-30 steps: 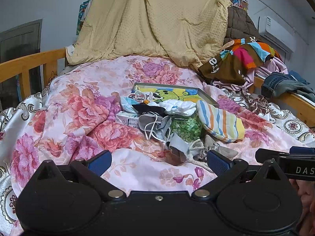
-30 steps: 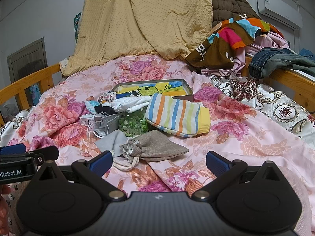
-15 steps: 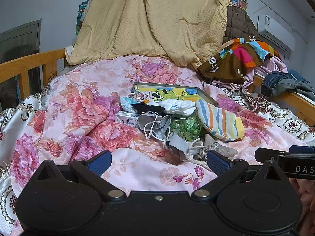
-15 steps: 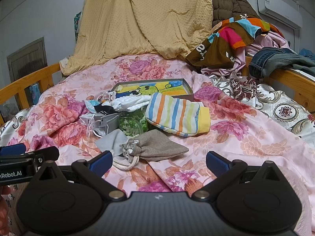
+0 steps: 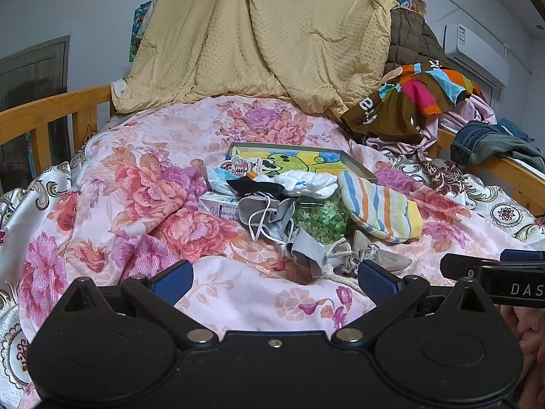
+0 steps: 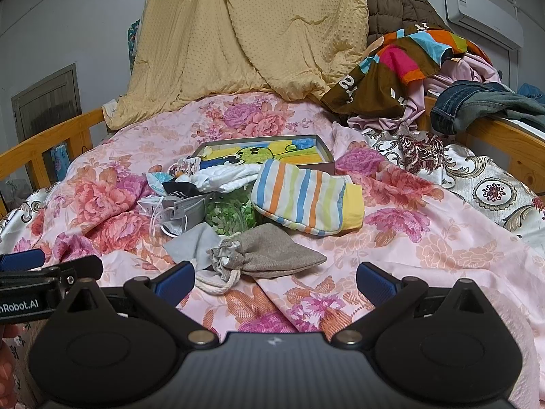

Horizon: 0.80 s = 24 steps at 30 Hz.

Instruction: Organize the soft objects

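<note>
A heap of soft things lies on the floral quilt [image 6: 408, 255]: a striped mitten [image 6: 306, 201] [image 5: 381, 204], a white cloth [image 6: 231, 175] [image 5: 303, 184], a grey-brown drawstring pouch [image 6: 269, 255] [image 5: 371, 255], a grey cloth [image 6: 194, 245], a face mask [image 5: 265, 211] and a jar of green bits [image 6: 228, 214] [image 5: 320, 218]. Behind the heap is a shallow cartoon-print box [image 6: 269, 151] [image 5: 296, 160]. My left gripper [image 5: 272, 277] is open and empty, short of the heap. My right gripper [image 6: 274, 277] is open and empty, just before the pouch.
Wooden bed rails run along the left [image 5: 44, 116] and the right [image 6: 504, 139]. A yellow blanket [image 6: 255, 34] hangs at the back. Clothes and jeans [image 6: 477, 102] are piled at the right. A small white carton [image 5: 221, 204] lies left of the heap.
Both views have shifted very slightly; the heap and both grippers look otherwise unchanged.
</note>
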Each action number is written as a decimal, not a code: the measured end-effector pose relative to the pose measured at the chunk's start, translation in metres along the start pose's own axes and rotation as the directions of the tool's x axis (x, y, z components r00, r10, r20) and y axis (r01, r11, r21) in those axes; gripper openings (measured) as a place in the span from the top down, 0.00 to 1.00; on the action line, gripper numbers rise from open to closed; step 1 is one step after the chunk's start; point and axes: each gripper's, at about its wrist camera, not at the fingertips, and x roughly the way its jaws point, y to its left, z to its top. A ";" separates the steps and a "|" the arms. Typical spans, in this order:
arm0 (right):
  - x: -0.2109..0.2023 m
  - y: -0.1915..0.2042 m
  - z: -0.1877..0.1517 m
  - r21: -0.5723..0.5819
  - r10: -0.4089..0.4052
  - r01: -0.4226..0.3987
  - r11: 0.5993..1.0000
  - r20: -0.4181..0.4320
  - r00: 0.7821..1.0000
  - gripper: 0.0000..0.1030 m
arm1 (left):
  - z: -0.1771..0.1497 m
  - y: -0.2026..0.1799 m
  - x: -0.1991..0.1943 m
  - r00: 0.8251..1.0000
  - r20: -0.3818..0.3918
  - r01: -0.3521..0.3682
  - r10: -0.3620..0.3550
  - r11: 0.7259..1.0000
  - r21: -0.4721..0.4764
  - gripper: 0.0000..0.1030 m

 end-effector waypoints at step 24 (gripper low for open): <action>0.051 -0.021 0.034 0.079 0.108 -0.094 0.992 -0.187 0.977 0.00 | 0.008 0.003 0.035 0.993 -0.083 0.083 -0.082 0.997 0.009 0.01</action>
